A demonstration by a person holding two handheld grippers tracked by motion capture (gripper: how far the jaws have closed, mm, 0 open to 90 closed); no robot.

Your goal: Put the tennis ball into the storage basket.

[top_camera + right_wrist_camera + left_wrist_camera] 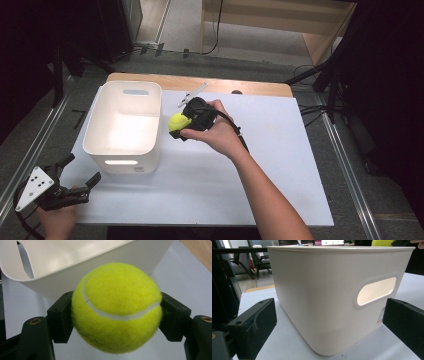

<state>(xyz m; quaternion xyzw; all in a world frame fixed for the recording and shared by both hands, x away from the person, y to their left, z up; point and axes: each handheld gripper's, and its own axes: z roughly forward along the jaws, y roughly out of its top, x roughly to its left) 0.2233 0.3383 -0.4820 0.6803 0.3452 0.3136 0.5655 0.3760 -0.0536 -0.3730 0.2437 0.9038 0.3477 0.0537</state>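
Note:
A yellow tennis ball (177, 121) is clamped in my right gripper (181, 125), which hangs just right of the white bin's (125, 95) right wall, near its rim. In the right gripper view the ball (116, 307) sits between both black pads (60, 317), with the bin's (62, 262) hollow inside behind it. My left gripper (82, 170) rests low at the table's front left, jaws spread wide with nothing between them. In the left gripper view its pads (254, 327) frame the bin's (324, 295) near corner and handle slot (377, 291).
The bin stands on a white sheet (280, 165) that covers a wooden table (200, 82). A small metal clip (192, 94) lies beyond the right hand. Metal rails (345, 165) run along both sides. Open sheet spreads to the right of the arm.

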